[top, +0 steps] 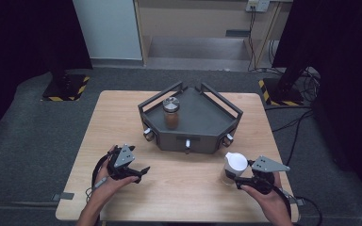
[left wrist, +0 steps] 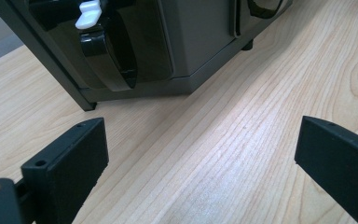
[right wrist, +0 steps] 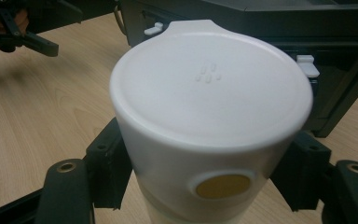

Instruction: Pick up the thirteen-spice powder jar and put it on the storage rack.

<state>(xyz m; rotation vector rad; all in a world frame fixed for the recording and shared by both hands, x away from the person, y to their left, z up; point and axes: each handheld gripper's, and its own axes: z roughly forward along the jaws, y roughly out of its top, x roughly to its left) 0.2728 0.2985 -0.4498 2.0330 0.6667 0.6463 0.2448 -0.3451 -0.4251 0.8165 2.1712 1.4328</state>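
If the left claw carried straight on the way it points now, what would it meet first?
Probably the dark tray: the left claw is open over bare table, aimed at the tray's front wall, nothing between. Depth is hard to judge.

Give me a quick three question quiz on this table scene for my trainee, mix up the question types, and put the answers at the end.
1. True or false: the right gripper is shut on the white lidded container.
2. Which thing stands inside the dark grey tray? A) a glass jar with a metal lid B) a red mug C) a banana
3. Fill in: the left gripper has its jaws ____ above the wooden table.

Key: 1 true; 2 A, the glass jar; 3 open, nothing between them.
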